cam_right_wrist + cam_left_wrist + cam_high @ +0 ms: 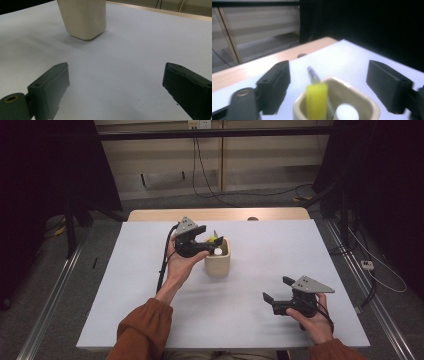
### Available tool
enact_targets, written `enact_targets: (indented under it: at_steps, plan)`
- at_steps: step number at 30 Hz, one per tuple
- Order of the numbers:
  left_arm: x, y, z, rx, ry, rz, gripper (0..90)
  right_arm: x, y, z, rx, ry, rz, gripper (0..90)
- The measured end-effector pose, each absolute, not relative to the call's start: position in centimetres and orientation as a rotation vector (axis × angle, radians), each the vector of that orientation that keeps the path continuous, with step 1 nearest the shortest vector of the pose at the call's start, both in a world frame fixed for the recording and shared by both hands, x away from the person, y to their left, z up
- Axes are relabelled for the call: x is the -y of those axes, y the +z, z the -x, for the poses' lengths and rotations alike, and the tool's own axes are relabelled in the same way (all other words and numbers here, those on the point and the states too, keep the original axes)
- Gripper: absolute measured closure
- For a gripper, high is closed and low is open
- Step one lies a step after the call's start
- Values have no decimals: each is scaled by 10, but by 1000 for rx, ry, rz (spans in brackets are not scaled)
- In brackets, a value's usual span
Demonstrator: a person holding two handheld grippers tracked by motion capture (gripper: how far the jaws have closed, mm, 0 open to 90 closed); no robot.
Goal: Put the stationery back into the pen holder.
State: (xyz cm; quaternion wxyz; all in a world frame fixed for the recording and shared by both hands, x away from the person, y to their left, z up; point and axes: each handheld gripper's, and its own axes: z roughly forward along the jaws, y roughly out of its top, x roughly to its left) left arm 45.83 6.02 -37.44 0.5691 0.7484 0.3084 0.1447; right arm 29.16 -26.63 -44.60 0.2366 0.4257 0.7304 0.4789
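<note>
step: dropping pens into cup [218,258] mid-worktop | left gripper [327,83] jaws spread above yellow marker [316,100]; nothing pinched | right gripper [113,92] spread, near front edge | next: likely lift left clear

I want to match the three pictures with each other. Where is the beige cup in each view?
High view: the beige cup stands near the table's middle, beside the left claw.
Left gripper view: bottom centre, its rim between the open jaws, a yellow marker inside.
Right gripper view: top, left of centre, far beyond the jaws.
Shared landmark: the white table.
</note>
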Motion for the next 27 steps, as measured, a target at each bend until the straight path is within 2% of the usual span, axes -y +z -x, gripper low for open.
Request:
enact_targets:
  at_steps: [3,7,17,27]
  plan:
    - [-64,-372,-457,-726,345,-1800,118,266,-446,-292,-2003,1314,-1167,70]
    - [-71,-368,-454,-728,356,-1818,84,266,-446,-292,-2003,1313,-1169,69]
    - [-85,-363,-443,-755,363,-1841,42,266,-446,-292,-2001,1311,-1170,68]
    - [-102,-370,-430,-769,364,-1902,43,266,-446,-292,-1999,1311,-1171,68]
